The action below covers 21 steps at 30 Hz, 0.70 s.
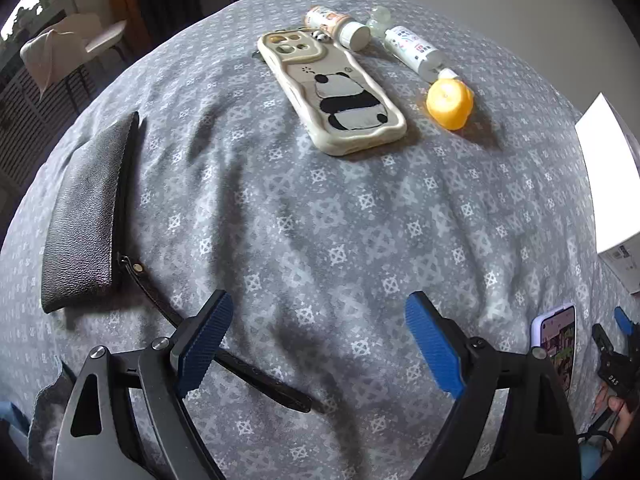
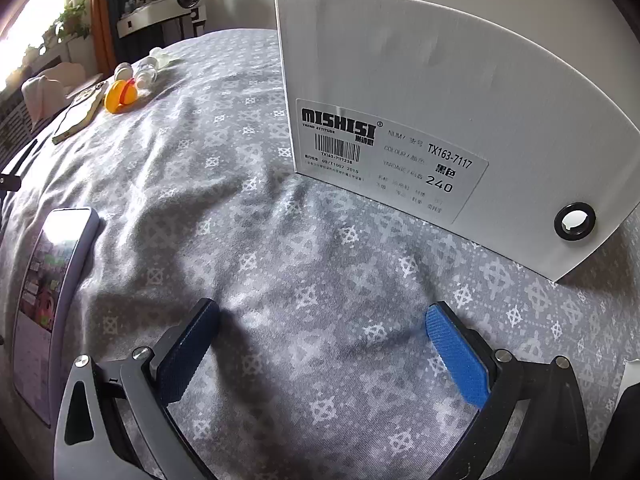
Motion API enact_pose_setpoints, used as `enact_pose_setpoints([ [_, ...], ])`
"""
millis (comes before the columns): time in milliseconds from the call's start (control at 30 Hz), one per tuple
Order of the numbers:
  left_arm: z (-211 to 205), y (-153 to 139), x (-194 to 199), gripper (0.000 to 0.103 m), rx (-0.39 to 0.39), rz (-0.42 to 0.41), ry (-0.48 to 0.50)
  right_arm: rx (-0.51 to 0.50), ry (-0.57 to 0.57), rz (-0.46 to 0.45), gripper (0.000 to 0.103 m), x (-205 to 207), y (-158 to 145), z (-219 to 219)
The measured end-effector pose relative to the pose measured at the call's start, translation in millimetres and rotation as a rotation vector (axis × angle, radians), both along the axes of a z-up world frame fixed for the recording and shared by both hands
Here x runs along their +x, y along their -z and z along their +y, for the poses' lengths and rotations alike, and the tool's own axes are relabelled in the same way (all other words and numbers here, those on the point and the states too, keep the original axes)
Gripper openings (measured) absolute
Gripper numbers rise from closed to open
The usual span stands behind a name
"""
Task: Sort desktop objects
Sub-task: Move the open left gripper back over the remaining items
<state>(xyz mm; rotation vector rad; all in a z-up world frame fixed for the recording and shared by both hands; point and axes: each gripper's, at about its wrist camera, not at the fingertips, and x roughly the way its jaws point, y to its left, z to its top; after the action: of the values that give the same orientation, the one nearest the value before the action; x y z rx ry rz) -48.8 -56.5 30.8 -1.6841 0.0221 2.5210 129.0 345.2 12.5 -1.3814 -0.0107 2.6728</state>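
My left gripper (image 1: 320,320) is open and empty, low over the grey patterned cloth (image 1: 304,224). Ahead lie a cream phone case with a panda (image 1: 332,88), a yellow duck toy (image 1: 450,103), two small bottles (image 1: 338,26) (image 1: 416,52) and a clear cap (image 1: 378,16). A black zip pouch (image 1: 90,216) lies at the left, its strap running under my left finger. My right gripper (image 2: 320,328) is open and empty, in front of a white shoe box (image 2: 440,120). A lit phone (image 2: 52,292) lies to its left; it also shows in the left wrist view (image 1: 556,344).
The white box (image 1: 612,176) stands at the right of the cloth. The duck toy (image 2: 120,96), the phone case (image 2: 78,114) and bottles (image 2: 140,74) sit far left in the right wrist view. A chair with a towel (image 1: 60,52) stands beyond the bed edge.
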Motion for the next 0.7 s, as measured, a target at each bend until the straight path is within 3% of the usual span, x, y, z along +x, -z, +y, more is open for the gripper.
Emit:
enact_pose_setpoints([
  [200, 7, -1, 4, 0.089, -0.005, 0.005, 0.044, 0.003, 0.002, 0.003, 0.103, -1, 0, -1],
  [500, 5, 13, -1, 0.089, 0.024, -0.024, 0.022, 0.008, 0.002, 0.020, 0.103, 2, 0, -2],
  [700, 9, 16, -5, 0.097, 0.033, 0.008, 0.026, 0.011, 0.001, 0.026, 0.103, 3, 0, -2],
])
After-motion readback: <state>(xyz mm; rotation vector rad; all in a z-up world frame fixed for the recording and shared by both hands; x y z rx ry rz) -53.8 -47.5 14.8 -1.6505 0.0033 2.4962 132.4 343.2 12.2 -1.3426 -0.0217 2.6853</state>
